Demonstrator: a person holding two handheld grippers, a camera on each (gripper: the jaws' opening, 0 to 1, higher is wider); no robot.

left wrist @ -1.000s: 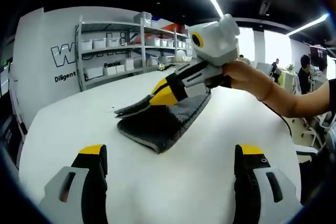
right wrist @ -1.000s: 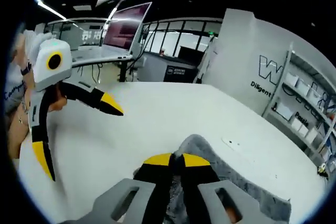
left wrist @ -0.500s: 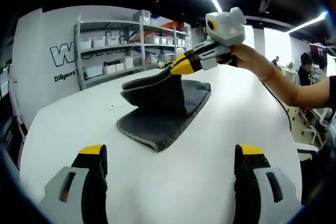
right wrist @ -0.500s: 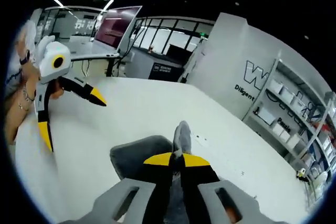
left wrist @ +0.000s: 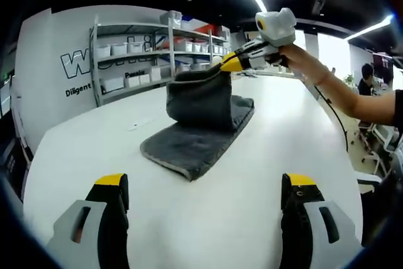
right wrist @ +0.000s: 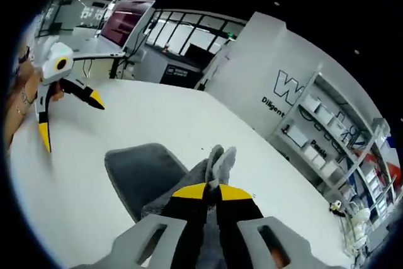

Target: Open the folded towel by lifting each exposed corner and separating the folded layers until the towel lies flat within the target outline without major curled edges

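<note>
One white table (left wrist: pixel 264 174) is bearing the grey towel (left wrist: pixel 189 146), soft and limp, best pinched at a corner. Right gripper (left wrist: pixel 234 64) is clenching its upper layer's corner, lifting it; left gripper (left wrist: pixel 204 196) is hovering near, jaws spread.

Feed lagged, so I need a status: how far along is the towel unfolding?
Done: the right tool has gripped a corner of the grey towel.
In hand: it holds the top layer raised off the white table, the bottom layer flat.
Left: spread it flat. The left tool waits open, off the towel. No target outline visible.
</note>
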